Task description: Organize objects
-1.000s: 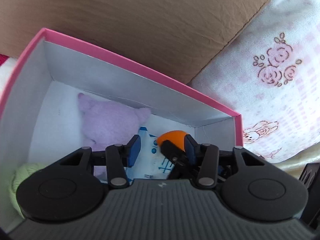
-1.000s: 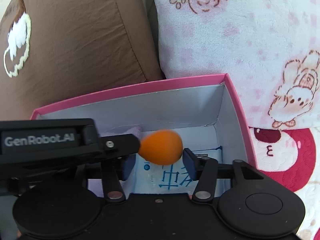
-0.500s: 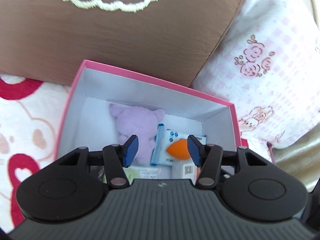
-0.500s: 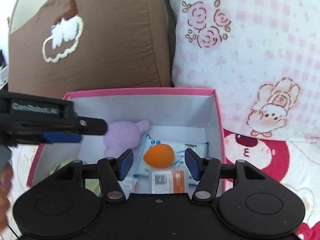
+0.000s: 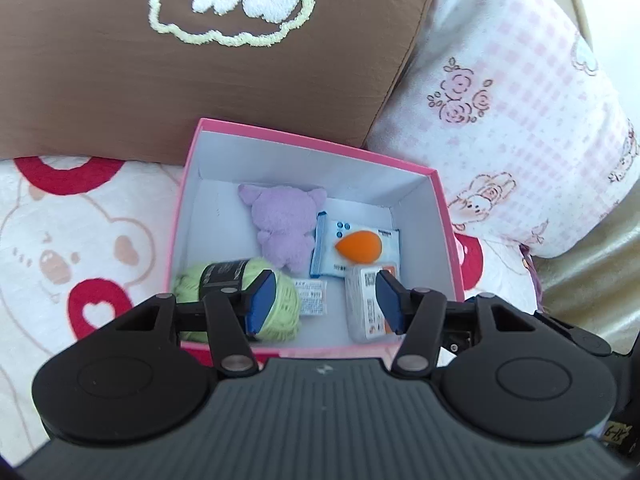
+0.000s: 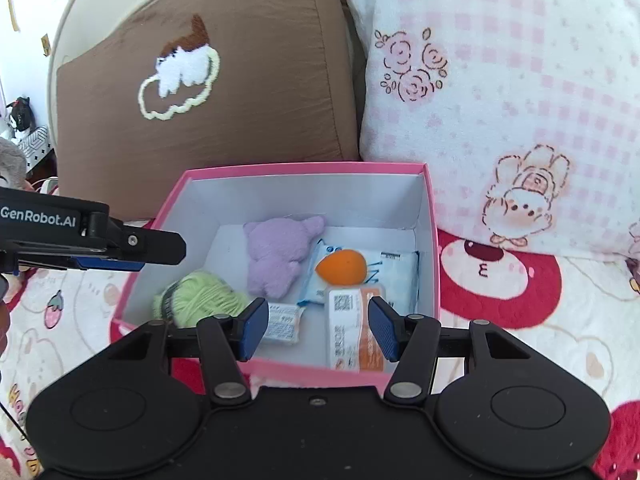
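A pink box (image 5: pixel 444 216) with a white inside sits on the bed, its rim (image 6: pixel 304 167) against the cushions. In it lie an orange egg-shaped sponge (image 5: pixel 358 243) on a blue-white packet (image 5: pixel 332 256), a purple plush (image 5: pixel 284 220), a green yarn ball (image 5: pixel 192 284), a small sachet (image 5: pixel 312 296) and an orange-white pack (image 5: pixel 362 304). My left gripper (image 5: pixel 324 306) hangs open above the box's near edge, nothing between its fingers. My right gripper (image 6: pixel 318 328) is open and empty too, over the near rim. The sponge (image 6: pixel 342 267) lies apart from both. The left gripper (image 6: pixel 160 254) shows side-on at the left.
A brown cushion (image 5: pixel 200 60) with a stitched cloud and a pink checked pillow (image 5: pixel 520 120) stand right behind the box. A white blanket (image 5: pixel 60 240) with red bear prints covers the bed around it. Small items sit on a stand at the far left (image 6: pixel 24 128).
The left gripper let go of the orange sponge, which now lies on the packet in the box. Both grippers drew back and up, so the whole box shows.
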Motion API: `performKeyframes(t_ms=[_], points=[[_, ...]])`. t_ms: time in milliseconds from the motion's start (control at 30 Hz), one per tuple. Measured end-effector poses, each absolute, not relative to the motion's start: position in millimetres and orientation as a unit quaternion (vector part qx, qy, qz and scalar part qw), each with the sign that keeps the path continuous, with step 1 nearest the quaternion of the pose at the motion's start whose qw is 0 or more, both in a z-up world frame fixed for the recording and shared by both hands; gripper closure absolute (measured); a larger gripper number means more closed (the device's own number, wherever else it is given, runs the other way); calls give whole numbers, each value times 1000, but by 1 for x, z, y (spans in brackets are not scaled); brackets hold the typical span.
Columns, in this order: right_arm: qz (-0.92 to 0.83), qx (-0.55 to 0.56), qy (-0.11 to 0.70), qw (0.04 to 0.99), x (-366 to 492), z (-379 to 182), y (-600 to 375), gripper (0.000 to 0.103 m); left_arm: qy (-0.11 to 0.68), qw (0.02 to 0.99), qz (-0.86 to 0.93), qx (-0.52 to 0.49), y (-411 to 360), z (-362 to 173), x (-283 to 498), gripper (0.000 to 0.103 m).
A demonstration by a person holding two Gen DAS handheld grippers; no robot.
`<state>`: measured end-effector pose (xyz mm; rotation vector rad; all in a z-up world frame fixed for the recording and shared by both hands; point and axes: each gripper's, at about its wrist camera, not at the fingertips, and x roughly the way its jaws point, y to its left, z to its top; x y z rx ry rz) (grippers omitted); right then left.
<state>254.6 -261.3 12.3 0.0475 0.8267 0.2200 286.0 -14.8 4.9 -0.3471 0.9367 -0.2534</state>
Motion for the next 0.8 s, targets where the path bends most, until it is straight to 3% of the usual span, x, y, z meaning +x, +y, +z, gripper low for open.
performKeyframes(t_ms=[333, 800], points=[[92, 22, 407, 908, 201, 46, -262, 36, 444, 879, -139, -103, -8, 44, 222, 39], [96, 4, 385, 918, 137, 65, -258, 29, 438, 887, -121, -83, 11, 46, 153, 33]])
